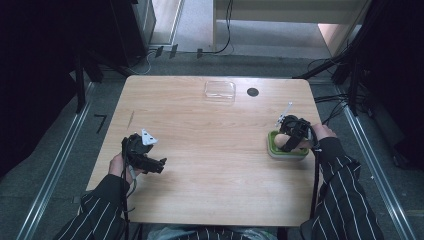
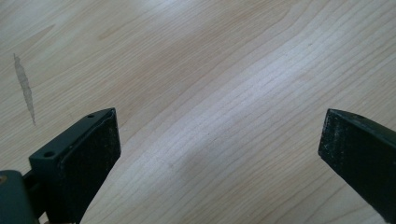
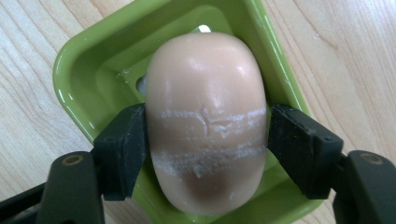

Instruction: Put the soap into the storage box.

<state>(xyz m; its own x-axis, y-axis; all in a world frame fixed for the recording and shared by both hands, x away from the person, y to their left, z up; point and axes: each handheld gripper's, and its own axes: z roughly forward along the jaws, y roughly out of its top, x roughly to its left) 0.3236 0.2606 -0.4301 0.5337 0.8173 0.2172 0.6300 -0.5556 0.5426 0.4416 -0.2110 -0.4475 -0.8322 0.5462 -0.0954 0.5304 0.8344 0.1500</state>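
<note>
A pale pink bar of soap lies in a green soap dish on the wooden table, at the right side in the high view, where the dish sits under my right hand. My right gripper points down over it with one pad on each side of the bar. The left pad rests at the soap's edge and the right pad stands a sliver off it, so the jaws are open. White scrape lines cross the soap between the pads. My left gripper hovers open over bare wood at the left, its jaws wide apart with nothing between them.
A clear plastic box and a small black round spot sit near the table's far edge. A dark streak marks the wood beside the left gripper. Cables and stands ring the table on the floor.
</note>
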